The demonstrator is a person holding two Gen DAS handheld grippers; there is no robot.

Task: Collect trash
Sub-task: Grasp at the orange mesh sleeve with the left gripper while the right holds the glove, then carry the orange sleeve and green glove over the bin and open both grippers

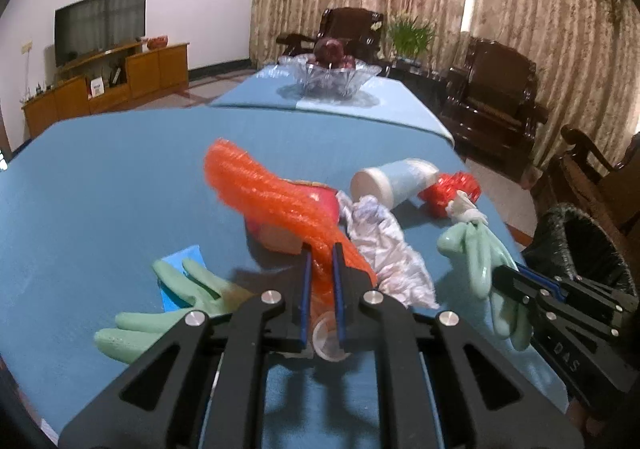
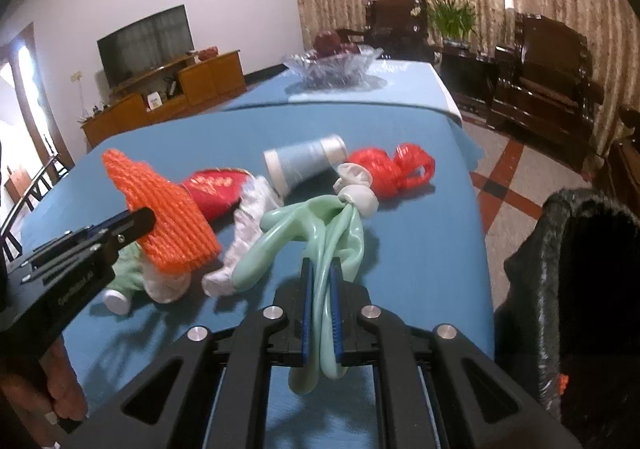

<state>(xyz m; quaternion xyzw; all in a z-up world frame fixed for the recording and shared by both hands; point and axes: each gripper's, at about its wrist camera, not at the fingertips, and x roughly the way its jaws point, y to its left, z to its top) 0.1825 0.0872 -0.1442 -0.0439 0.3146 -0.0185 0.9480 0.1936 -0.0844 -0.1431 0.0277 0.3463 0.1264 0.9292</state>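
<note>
Blue table [image 1: 100, 177], trash at its centre; black-lined bin [image 2: 580, 249] at my 3 o'clock. My left gripper [image 1: 320, 269] pinches the orange foam net [image 1: 264, 189], raised above the clutter. My right gripper [image 2: 322, 281] pinches a green glove [image 2: 320, 233], toward 12 o'clock.

The counter [image 1: 100, 177] wears a plain blue cloth. On it lie an orange foam net [image 1: 272, 197] with a ribbed mesh pattern, a mint-green glove [image 2: 320, 233] with a white cuff, a pale blue paper cup [image 2: 304, 163] rimmed in white, and a bright red mesh bundle [image 2: 384, 169]. The claws are black with blue pads [image 2: 307, 313] — the bin liner [image 2: 560, 269] glossy black. The curtains [image 1: 500, 1] show a mottled beige-and-brown pattern.
</note>
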